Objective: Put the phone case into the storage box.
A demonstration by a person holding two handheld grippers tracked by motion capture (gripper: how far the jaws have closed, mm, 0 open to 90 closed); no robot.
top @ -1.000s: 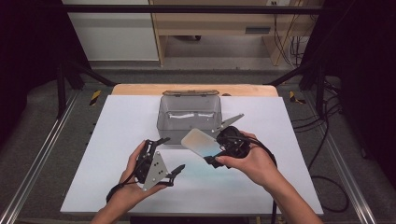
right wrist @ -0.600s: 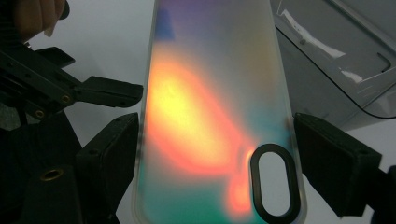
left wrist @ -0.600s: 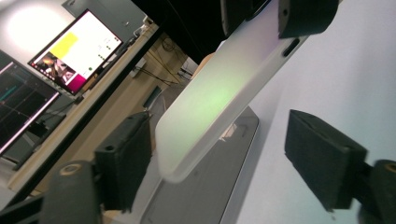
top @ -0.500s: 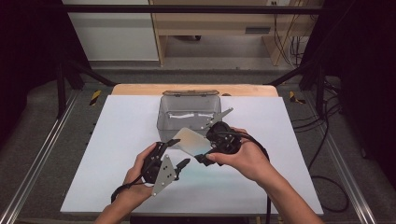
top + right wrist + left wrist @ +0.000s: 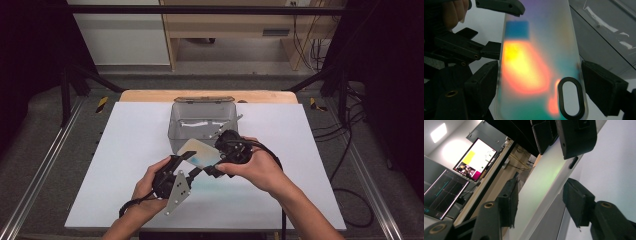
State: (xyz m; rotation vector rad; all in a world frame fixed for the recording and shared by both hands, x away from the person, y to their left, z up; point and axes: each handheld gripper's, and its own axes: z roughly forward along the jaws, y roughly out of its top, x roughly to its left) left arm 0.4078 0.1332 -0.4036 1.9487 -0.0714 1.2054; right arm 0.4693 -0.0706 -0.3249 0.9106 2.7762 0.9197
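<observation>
Two tools are working one thing here: a translucent phone case (image 5: 196,152) with an iridescent sheen, held up just above the white tabletop (image 5: 125,150), right in front of the clear plastic bin (image 5: 200,117). The right tool (image 5: 218,156) is pressed in on the case at its camera-cutout end, and in the right gripper view the pads sit against both long edges of the case (image 5: 536,62), so that grip looks solid. The left tool (image 5: 189,161) comes in from the other side. Its jaws have just been closing, with the case's edge (image 5: 541,185) between them, but in the left gripper view there is a visible gap at both pads, so it isn't pinching yet.

This looks like the handover, or maybe a two-handed hold to flex or turn the case. The next move probably calls for the left tool to finish closing on the free end while the right holds steady. The case is thin and slick, so a skewed bite could let it pop out.
</observation>
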